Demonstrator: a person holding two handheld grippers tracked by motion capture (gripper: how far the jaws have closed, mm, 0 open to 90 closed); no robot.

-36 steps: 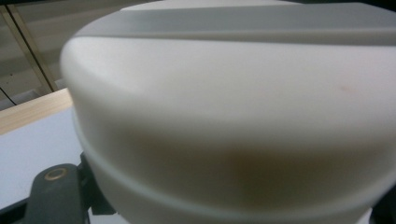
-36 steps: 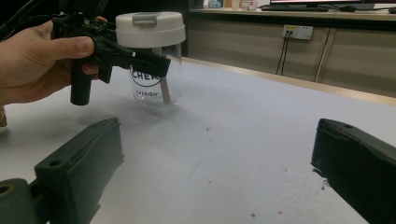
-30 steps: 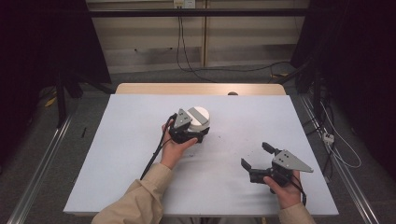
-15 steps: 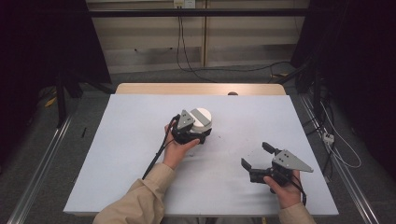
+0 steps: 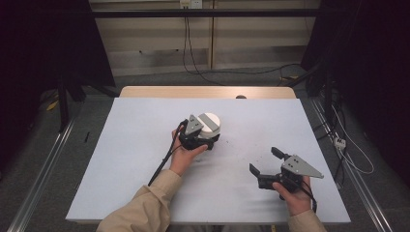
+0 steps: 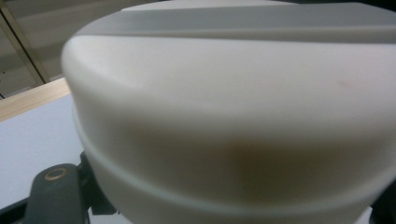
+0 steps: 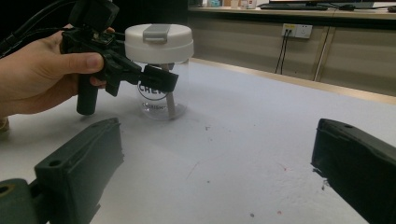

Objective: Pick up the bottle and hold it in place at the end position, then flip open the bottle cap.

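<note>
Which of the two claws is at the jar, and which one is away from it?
The left claw is at the white-lidded jar, its jaws around the clear body. The right claw rests apart, jaws wide open with nothing between them.

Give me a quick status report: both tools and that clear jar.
Left tool at the clear white-lidded plastic jar, grip unconfirmed. Right tool open, empty, low over the white table. Nothing between them.

A jar [image 5: 210,126] is placed near the middle of the table [image 5: 125,154], the left gripper [image 5: 200,137] is held just at its near side, and the right gripper [image 5: 265,161] is held well apart toward the near right corner.
</note>
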